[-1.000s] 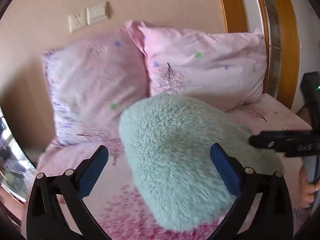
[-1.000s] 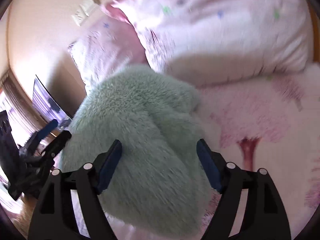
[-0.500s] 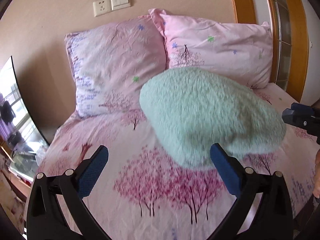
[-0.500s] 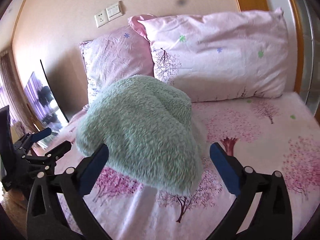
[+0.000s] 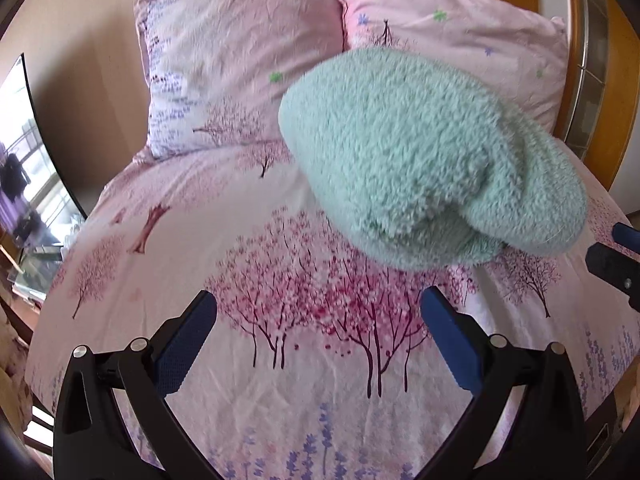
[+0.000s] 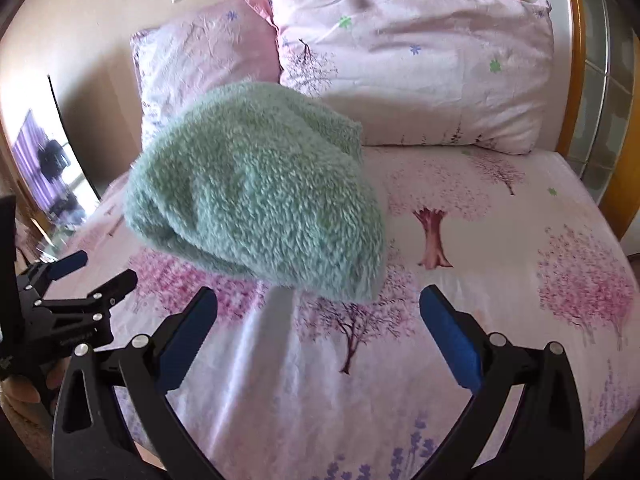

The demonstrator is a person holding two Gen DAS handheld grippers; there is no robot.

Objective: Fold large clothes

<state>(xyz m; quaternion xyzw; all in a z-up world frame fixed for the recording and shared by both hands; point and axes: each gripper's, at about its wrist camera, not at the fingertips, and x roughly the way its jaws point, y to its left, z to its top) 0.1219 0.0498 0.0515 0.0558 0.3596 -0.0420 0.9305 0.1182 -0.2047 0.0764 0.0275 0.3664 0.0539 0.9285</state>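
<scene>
While both claws stood wide apart w/ nothing between the pads, the green fleece garment lay as a folded bundle on the bed, near the pillows & clear of either claw. Left claw hung over bare sheet, bundle ahead & to its right; right claw faced the bundle's near edge, not touching.

Step in hand looked like the let-go after a fold, or a setup for one more. To do it well:
- check the bundle sat flat, no sleeve poking out; underside was hidden, so couldn't tell.
- if another fold was due, pinch the thick near edge low, both claws at matching corners.
- fleece was bulky & springy, prob. would puff open; press it down before pulling away.
- keep claws off the sheet so it didn't bunch.
</scene>
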